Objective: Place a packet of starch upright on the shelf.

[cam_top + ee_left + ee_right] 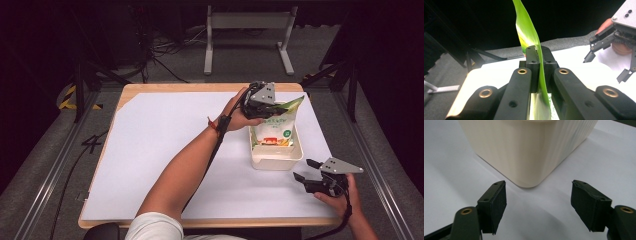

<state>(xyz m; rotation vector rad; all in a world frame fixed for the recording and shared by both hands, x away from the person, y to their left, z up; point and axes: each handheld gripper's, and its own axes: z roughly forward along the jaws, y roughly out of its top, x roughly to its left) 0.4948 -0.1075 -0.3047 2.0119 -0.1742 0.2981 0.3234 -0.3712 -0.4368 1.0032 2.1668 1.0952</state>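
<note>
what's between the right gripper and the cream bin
Nothing: in the right gripper view, bare white table separates the open right gripper from the cream bin.

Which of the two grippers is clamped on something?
The left gripper, shut on the green-topped snack bag's edge above the cream bin; the right gripper stands open.

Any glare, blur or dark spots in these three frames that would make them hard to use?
High view: table sheet evenly lit, surroundings dark. Left gripper view: black background, sheet blown out white, the bag's green edge sharp. Right gripper view: the tub slightly soft, fingers crisp, faint shadow beneath it.
</note>
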